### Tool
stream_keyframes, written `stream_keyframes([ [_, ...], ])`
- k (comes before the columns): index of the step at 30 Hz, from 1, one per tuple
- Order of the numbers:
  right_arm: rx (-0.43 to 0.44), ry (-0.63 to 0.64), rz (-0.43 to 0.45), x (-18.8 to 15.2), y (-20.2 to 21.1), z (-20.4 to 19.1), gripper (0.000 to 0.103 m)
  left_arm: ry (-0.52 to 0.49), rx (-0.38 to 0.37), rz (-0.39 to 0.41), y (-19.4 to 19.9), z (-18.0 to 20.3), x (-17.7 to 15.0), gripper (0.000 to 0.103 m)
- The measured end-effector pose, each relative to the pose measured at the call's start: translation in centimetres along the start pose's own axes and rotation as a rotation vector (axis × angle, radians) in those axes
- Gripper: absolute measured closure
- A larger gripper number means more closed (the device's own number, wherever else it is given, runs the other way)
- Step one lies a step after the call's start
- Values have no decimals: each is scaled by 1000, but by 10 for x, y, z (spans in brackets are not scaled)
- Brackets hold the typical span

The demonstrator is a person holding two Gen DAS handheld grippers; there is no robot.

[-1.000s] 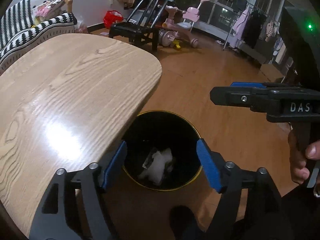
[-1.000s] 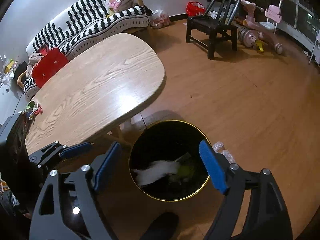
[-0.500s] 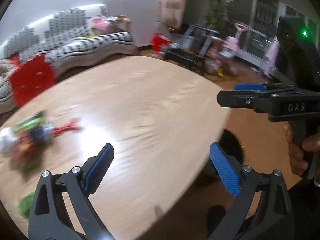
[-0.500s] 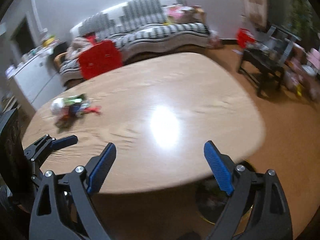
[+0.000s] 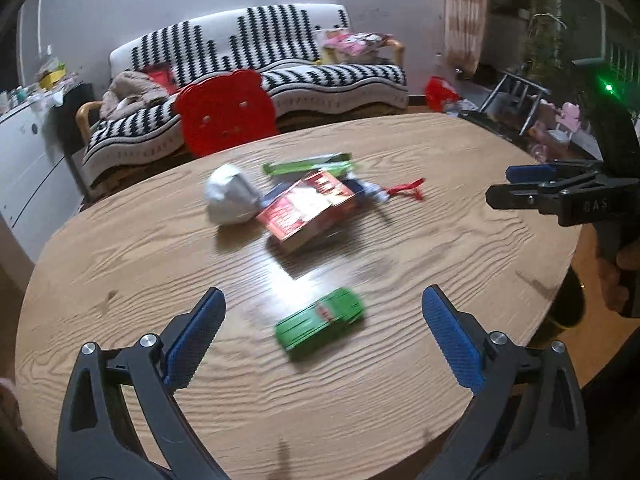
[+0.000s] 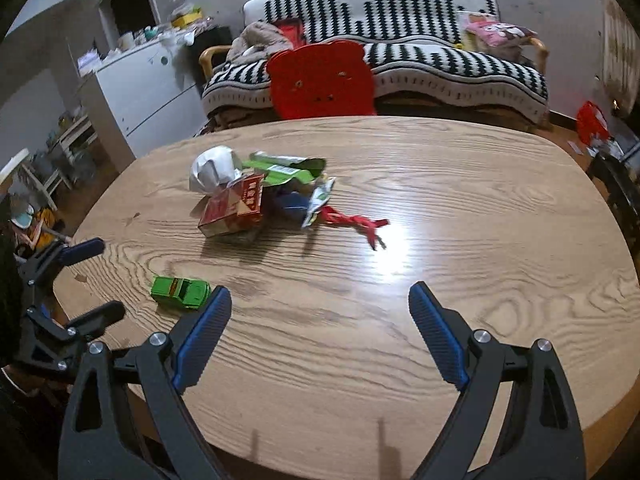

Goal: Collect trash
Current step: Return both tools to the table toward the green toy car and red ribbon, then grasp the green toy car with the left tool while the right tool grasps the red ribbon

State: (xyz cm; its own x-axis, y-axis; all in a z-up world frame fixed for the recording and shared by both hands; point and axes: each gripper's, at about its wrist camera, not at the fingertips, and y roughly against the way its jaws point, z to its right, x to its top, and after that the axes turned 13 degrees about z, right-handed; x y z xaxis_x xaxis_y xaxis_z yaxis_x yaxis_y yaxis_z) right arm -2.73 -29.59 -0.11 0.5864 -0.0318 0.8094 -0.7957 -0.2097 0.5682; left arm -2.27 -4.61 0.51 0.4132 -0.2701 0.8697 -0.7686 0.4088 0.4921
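- Left gripper [image 5: 322, 322] is opening, blue pads spread wide, nothing between them; it's hovering just above the small green toy car [image 5: 320, 322].
- Right gripper [image 6: 320, 334] is hanging released and empty over bare oval wooden table [image 6: 480, 208].
- Trash is sitting mid-table in a heap: red cardboard box [image 6: 234, 210], crumpled white wrapper [image 6: 214, 168], green foil packet [image 6: 286, 170], red twisted strip [image 6: 354, 222].
- Advice: skip the car, probably not trash; take the box across its narrow sides, pads square.
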Motion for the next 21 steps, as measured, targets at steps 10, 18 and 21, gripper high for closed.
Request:
stream_keyframes([
  [10, 5, 10, -43, -3, -28, 4, 16, -65, -30, -54, -20, 0, -14, 7],
  [18, -43, 67, -145, -11, -74, 23, 16, -122, -64, -173, -66, -10, -37, 7],
  [21, -90, 98, -181, -13, -98, 34, 16, -123, -73, -197, -75, -11, -42, 7],
])
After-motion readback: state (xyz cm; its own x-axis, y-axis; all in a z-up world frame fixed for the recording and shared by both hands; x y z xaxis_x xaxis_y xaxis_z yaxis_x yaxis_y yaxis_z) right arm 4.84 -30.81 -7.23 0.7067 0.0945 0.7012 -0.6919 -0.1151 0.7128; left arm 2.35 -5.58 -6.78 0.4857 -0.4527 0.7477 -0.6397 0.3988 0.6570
